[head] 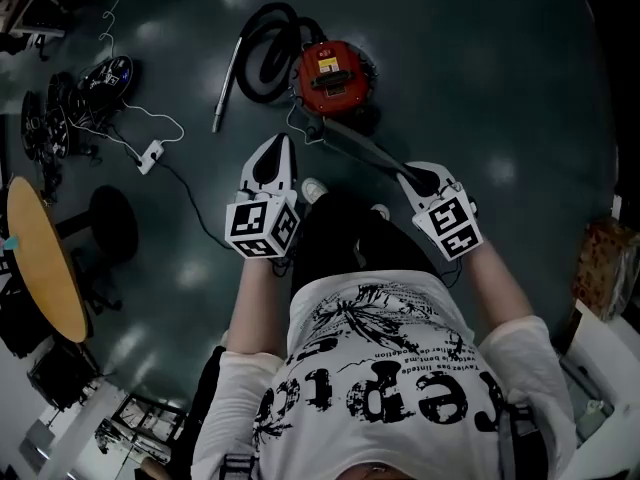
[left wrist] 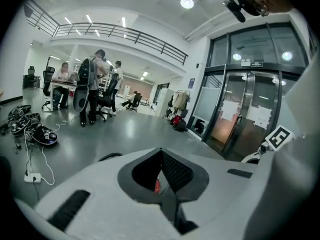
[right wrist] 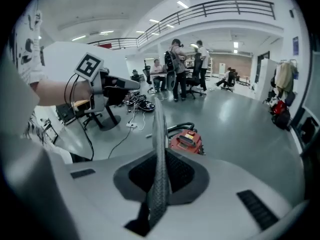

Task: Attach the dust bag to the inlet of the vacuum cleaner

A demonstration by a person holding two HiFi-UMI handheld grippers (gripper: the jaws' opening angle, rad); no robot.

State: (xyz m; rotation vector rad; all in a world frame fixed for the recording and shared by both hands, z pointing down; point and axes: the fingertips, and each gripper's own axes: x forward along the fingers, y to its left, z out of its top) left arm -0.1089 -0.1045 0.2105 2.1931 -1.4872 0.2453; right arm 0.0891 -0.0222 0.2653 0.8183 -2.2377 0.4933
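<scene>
grey, flat, woven-looking dust bag (head: 362,150) likely light and floppy, a thin sheet that will sag and twist if held at one end only. judgement: best taken by a stiffer edge or collar near its opening, with the second gripper steadying the far end; no collar can be made out here. it looks like a narrow grey strip seen edge-on, with a fine mesh texture in the right gripper view (right wrist: 159,129). right gripper (head: 420,180) is clamped on the near end of the bag, jaws pressed on it (right wrist: 160,156). the bag reaches forward from there toward the round red canister vacuum cleaner (head: 333,73) on the dark floor (head: 480,58), its far end close to the body, contact unclear. inlet not visible. left gripper (head: 280,148) is clenched on nothing, jaws together (left wrist: 160,154), just beside the bag. black hose (head: 258,53) is coiled left of the vacuum.
</scene>
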